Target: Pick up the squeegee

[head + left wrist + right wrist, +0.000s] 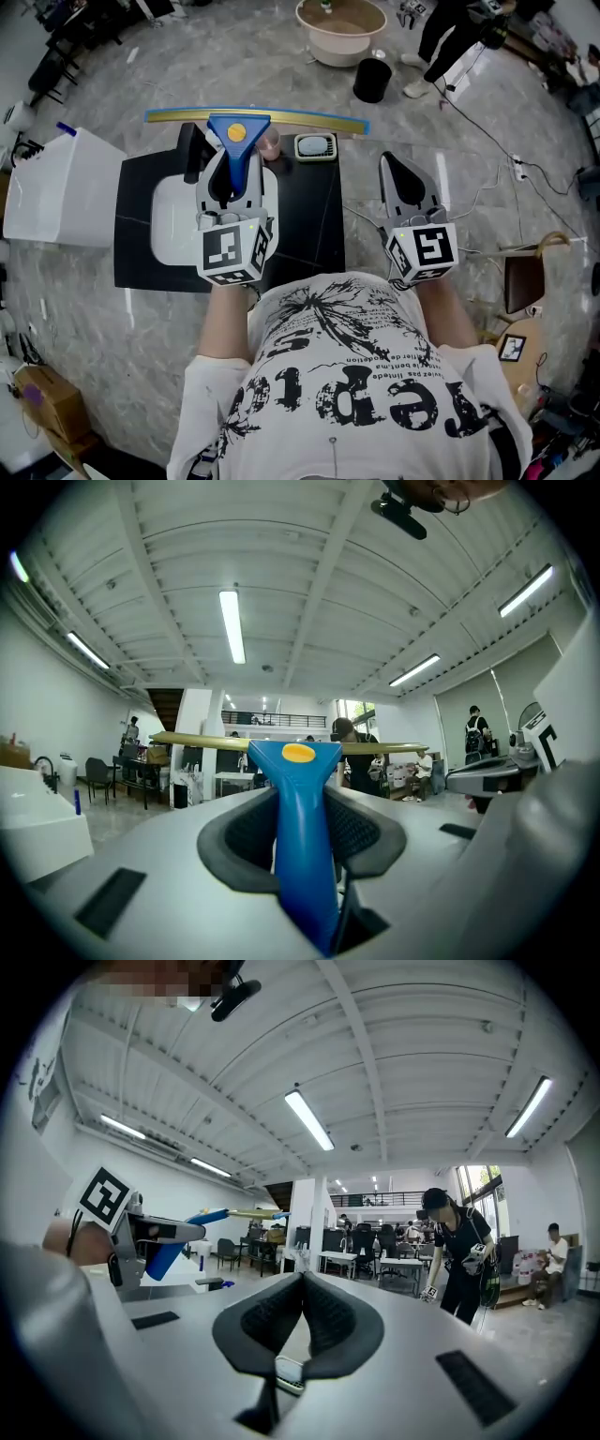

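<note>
The squeegee [237, 134] has a blue handle with a yellow dot and a long yellow-and-blue blade [309, 118] lying crosswise at its far end. My left gripper [235, 167] is shut on the blue handle and holds the squeegee level above the black tabletop [314, 225]. In the left gripper view the handle [300, 827] runs straight out between the dark pads [246, 832], with the blade across the top. My right gripper [394, 165] hovers off the table's right edge, shut and empty; its pads [333, 1321] meet at the tips. The right gripper view shows the squeegee [183, 1237] far left.
A white basin [169, 225] sits on the black tabletop under my left gripper. A sponge dish [316, 147] and a pinkish cup [271, 143] stand at the table's far edge. A white container [66, 187] is left; a beige tub [339, 28], a black bucket [372, 80] and floor cables [487, 197] lie beyond.
</note>
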A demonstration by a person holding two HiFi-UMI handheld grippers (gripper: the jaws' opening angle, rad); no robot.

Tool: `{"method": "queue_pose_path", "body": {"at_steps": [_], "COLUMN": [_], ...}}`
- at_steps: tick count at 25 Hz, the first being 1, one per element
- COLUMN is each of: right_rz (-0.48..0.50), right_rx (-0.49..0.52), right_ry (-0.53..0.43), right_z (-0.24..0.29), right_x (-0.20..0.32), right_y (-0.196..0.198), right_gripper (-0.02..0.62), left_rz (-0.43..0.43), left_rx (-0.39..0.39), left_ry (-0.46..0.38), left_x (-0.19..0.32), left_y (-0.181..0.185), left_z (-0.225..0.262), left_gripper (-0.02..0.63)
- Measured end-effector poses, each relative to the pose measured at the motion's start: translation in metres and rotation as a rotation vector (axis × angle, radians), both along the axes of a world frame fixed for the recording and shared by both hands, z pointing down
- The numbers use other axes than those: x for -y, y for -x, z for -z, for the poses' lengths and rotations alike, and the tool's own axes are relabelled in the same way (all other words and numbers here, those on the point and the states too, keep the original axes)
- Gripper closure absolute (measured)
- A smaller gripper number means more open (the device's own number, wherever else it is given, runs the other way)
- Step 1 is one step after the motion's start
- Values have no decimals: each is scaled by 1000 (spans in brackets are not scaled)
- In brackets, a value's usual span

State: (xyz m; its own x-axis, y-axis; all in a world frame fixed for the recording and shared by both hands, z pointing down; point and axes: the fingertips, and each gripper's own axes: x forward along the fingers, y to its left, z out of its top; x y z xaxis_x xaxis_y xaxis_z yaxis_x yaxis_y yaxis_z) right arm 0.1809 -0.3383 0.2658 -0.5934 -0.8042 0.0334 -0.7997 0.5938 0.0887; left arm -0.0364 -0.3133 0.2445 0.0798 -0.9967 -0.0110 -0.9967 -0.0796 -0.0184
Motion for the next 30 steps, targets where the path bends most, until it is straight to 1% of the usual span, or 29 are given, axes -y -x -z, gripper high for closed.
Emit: {"method": "queue_pose_path", "body": {"at_steps": [4,10,15,19,24,30], "right_rz": [10,21,27,30,48,47], "right_rx": [-2,-20,-26,-31,-28,-30], "right_ry": [3,-4,-3,-5,-26,-40], "right_z": [-1,-1,-3,-2,-3,2], "right_x": [-1,-2,-3,-3,-10,-14], "right_y": [0,2,4,3,6,0], "right_gripper": [583,583,583,583,583,583], "left_rz": [-2,1,1,9,16,11], "left_rx": [-1,40,39,55,54,51], "left_ry": [8,9,17,23,34,34], "left_x": [-1,-2,-3,-4,-7,-9], "left_y": [-1,-4,-5,-7,-7,-18], "left_z": [-4,-3,-5,-5,-12,-12], "left_gripper": [465,465,465,465,465,465]}}
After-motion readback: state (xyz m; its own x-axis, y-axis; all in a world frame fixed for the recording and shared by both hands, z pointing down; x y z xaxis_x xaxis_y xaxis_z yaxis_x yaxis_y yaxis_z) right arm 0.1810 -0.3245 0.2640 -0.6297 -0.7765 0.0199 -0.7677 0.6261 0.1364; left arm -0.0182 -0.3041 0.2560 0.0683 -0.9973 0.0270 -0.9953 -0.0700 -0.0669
